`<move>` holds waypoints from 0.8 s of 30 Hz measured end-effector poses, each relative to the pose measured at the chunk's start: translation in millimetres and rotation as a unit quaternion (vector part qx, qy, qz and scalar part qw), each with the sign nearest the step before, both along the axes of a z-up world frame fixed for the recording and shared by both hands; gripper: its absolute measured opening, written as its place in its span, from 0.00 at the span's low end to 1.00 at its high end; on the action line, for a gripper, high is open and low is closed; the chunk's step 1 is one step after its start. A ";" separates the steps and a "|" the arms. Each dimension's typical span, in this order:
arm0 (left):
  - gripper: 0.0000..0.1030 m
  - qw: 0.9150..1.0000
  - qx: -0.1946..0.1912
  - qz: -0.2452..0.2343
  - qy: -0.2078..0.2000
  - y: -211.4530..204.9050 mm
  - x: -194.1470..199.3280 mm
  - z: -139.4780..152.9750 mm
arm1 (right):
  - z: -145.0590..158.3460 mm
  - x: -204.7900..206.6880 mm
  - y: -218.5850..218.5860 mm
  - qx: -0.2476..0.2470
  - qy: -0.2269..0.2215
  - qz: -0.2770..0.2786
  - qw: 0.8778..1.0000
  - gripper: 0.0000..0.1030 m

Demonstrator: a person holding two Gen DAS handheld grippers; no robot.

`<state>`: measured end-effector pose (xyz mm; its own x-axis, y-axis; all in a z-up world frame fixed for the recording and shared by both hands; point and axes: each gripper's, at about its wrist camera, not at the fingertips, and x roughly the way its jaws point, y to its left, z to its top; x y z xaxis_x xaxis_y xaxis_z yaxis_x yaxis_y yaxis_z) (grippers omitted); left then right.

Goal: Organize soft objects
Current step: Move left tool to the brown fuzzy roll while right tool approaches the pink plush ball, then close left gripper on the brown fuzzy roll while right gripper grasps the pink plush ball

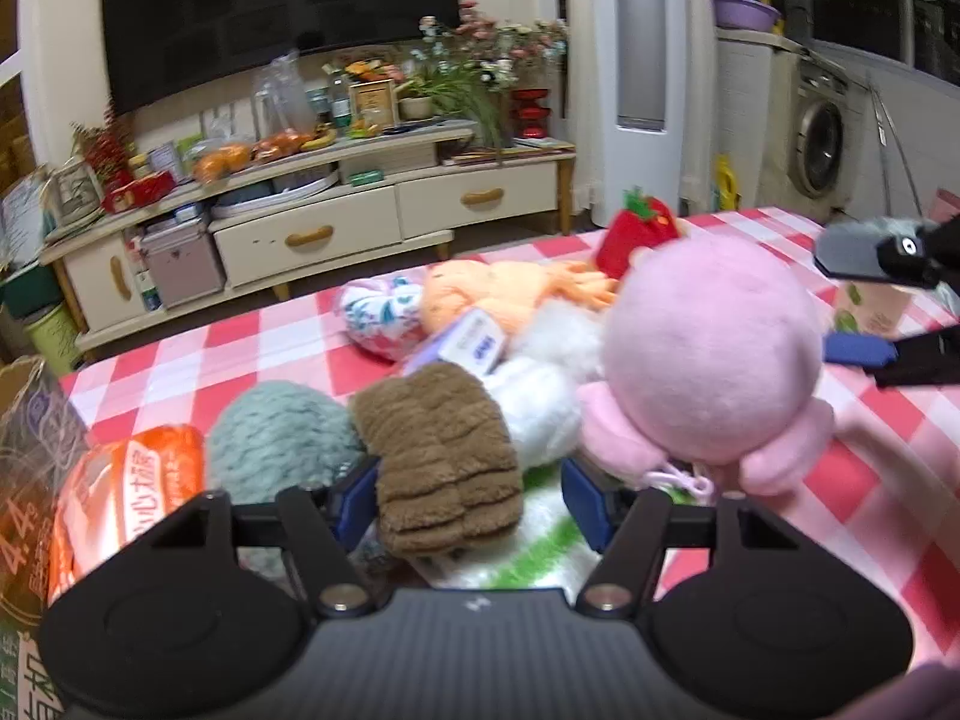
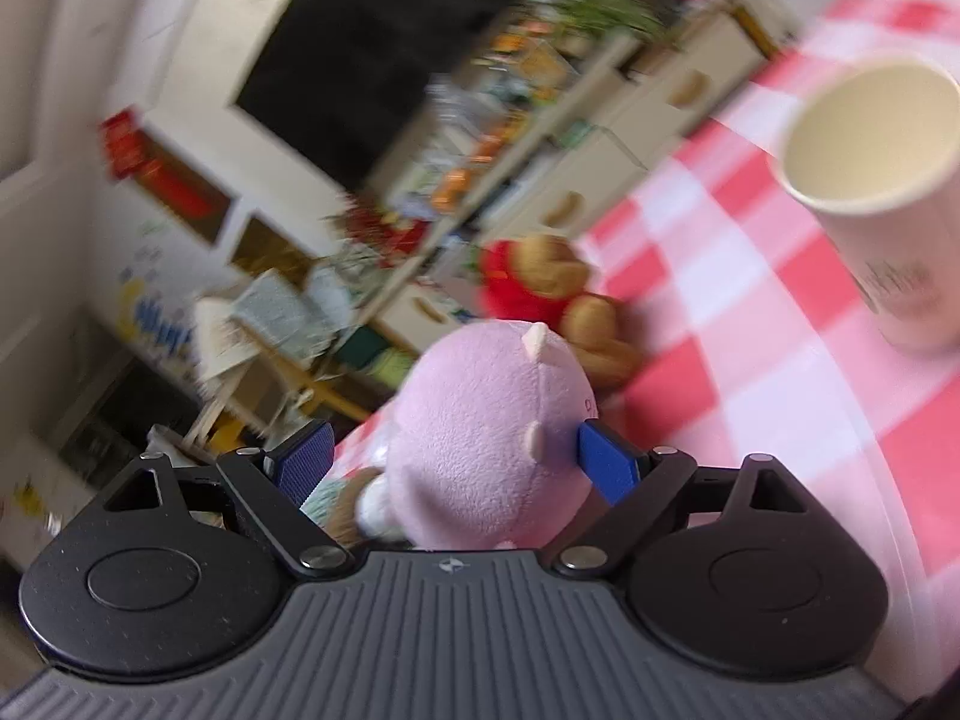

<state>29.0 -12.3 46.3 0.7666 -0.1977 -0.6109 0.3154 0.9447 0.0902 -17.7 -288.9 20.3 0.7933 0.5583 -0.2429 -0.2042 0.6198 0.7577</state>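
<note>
A pile of soft toys lies on the red-and-white checked tablecloth [image 1: 870, 444]. A pink plush [image 1: 708, 360] sits at its right. My left gripper [image 1: 468, 495] is open, its blue pads either side of a brown fuzzy toy [image 1: 444, 456]; the left pad touches it. A teal fuzzy toy [image 1: 276, 438], white plush [image 1: 534, 402], orange plush [image 1: 498, 294] and strawberry plush [image 1: 636, 228] lie around. My right gripper [image 2: 462, 462] is open around the pink plush [image 2: 492, 432]; its right pad touches the plush. It also shows in the left wrist view [image 1: 864, 306].
An orange packet [image 1: 126, 480] and a cardboard box [image 1: 30, 420] lie at the left. A paper cup [image 2: 882, 180] stands on the cloth at the right. A red and tan plush [image 2: 540, 288] lies beyond the pink one. A TV cabinet [image 1: 312, 228] stands behind the table.
</note>
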 end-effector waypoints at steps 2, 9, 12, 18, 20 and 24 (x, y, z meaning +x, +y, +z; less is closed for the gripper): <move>0.64 1.000 0.015 0.002 -0.004 -3.2 -0.6 -3.4 | -1.0 1.2 1.8 -0.017 0.008 -0.012 1.000 1.00; 0.65 0.999 0.015 0.040 -0.003 0.8 9.9 -8.1 | -17.0 18.7 15.4 -0.058 0.065 -0.058 0.995 1.00; 0.62 0.999 0.012 0.051 -0.005 1.7 13.0 -8.2 | -17.5 15.4 18.4 -0.056 0.060 -0.066 0.994 1.00; 0.43 0.998 0.014 0.060 -0.012 1.2 9.9 -4.5 | -15.1 11.7 16.9 -0.067 0.054 -0.062 0.994 1.00; 0.41 0.998 0.005 0.059 -0.017 1.6 6.0 0.7 | -17.0 12.7 11.1 -0.047 0.062 -0.058 0.995 1.00; 0.39 0.998 -0.014 0.050 -0.024 0.4 -2.2 10.4 | -11.1 7.9 1.1 0.008 0.031 -0.022 0.999 1.00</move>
<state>26.8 -11.9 56.7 0.8119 -0.1343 -0.5681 0.2144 0.9738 0.0762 -9.8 -287.9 9.2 0.8011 0.5269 -0.2840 -0.1286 0.6148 0.7781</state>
